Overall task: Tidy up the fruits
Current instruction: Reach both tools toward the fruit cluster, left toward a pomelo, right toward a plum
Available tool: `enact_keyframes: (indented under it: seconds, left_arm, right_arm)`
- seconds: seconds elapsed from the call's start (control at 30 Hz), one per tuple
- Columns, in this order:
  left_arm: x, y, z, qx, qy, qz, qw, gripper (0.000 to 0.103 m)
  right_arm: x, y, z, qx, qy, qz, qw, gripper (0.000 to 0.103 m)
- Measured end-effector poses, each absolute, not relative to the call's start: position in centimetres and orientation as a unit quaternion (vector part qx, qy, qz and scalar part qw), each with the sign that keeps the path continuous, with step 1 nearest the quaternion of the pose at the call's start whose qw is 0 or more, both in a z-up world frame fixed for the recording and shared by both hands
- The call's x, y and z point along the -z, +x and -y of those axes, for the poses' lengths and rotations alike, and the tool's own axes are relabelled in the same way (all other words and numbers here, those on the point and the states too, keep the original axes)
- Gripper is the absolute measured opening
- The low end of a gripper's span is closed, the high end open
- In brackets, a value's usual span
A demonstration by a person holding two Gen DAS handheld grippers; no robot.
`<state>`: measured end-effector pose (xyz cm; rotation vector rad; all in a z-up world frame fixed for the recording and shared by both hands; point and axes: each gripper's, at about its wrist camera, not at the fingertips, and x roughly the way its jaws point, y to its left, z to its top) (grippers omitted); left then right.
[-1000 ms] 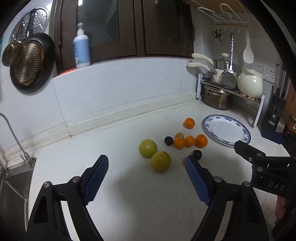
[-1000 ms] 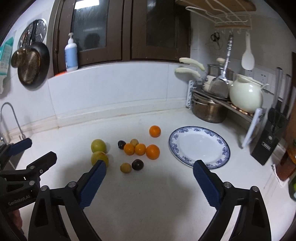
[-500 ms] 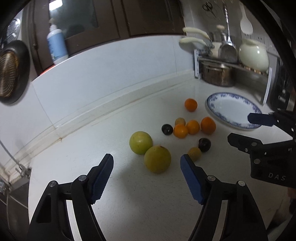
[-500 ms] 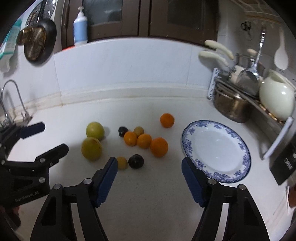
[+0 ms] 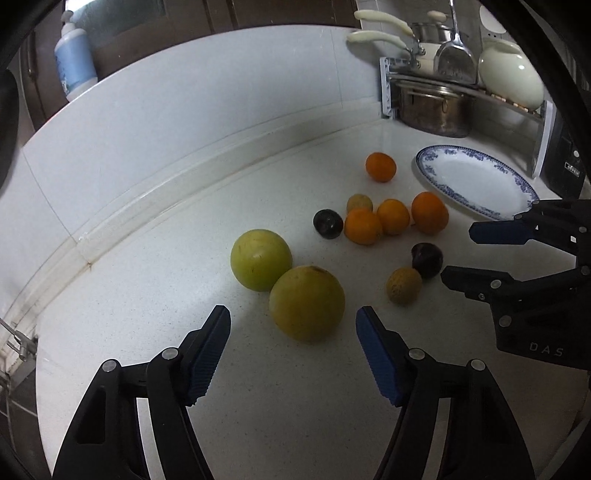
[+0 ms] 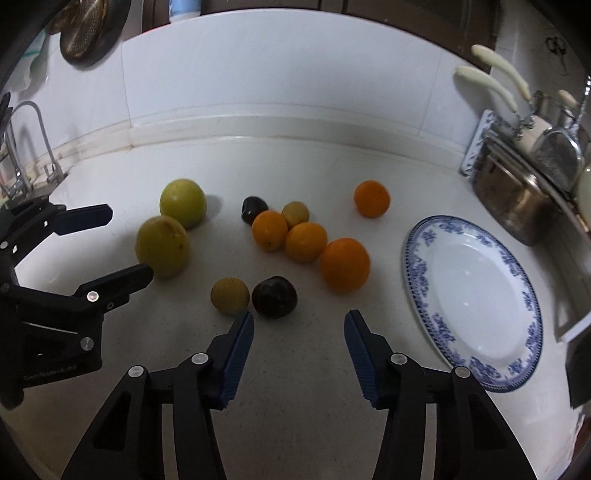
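Left claw point(image 5: 293, 325) open — yellow fruit point(image 5: 306, 302) just ahead; right claw point(image 6: 299, 326) open, empty.

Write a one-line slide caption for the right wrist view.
Open right gripper hovers over scattered oranges, dark plums and yellow-green fruits beside an empty blue-rimmed plate.

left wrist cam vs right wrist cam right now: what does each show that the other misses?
Left wrist only: the blue-and-white pump bottle on the ledge, the cream ceramic pot on the rack, and the open left claw lined up on the nearer large yellow-green fruit.

Right wrist only: the round metal strainer on the wall, the steel tap, and the open right claw.

Both: the white counter, the bare blue-rimmed white plate, four oranges, two dark plums, and the steel pot.
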<state>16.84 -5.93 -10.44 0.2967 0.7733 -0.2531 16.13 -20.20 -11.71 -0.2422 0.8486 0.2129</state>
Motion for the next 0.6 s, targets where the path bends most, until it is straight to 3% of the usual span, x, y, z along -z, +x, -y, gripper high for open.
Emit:
enact_keyframes:
  seconds: [0.47,0.6]
  left_arm:
    - [12.1,18.4,6.6,0.13,0.156,-0.39,0.898,0.07]
    - [12.4,18.9,6.8,0.133,0.153,-0.396,0.896,0.066]
  right_arm:
    - [13.5,17.5,19.6,-0.14,-0.151,-0.419,0.884,0.046]
    - [13.7,17.9,19.6,-0.154,-0.153,-0.419,0.882,0.043]
